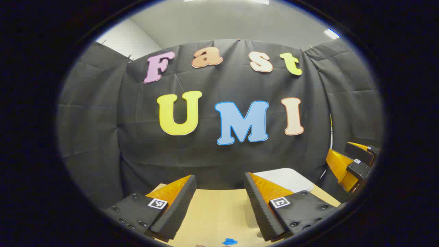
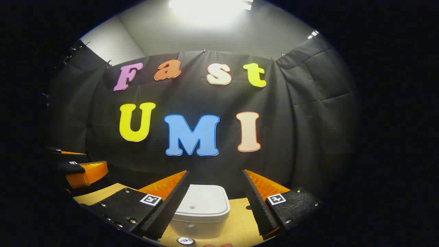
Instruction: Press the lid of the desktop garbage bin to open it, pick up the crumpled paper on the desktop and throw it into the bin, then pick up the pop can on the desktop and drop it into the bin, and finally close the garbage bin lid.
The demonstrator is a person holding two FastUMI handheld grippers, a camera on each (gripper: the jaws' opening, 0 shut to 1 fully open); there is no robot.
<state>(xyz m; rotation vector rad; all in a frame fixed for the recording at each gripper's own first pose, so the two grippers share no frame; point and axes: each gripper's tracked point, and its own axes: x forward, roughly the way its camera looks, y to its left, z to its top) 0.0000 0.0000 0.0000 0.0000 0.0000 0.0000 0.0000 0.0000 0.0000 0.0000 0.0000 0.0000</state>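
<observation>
Lid [image 2: 202,203] down, the white garbage bin [image 2: 200,219] sat near the desk's [image 2: 240,226] far edge between the right gripper's [image 2: 214,195] wide-spread fingers, seemingly lined up for pressing, while the left gripper [image 1: 219,199] hovered open and empty.

A recording booth is showing here: black cloth [image 1: 219,157] is hanging pinned as walls around a light wooden desktop [image 1: 216,212] under ceiling lights [image 2: 209,7].
</observation>
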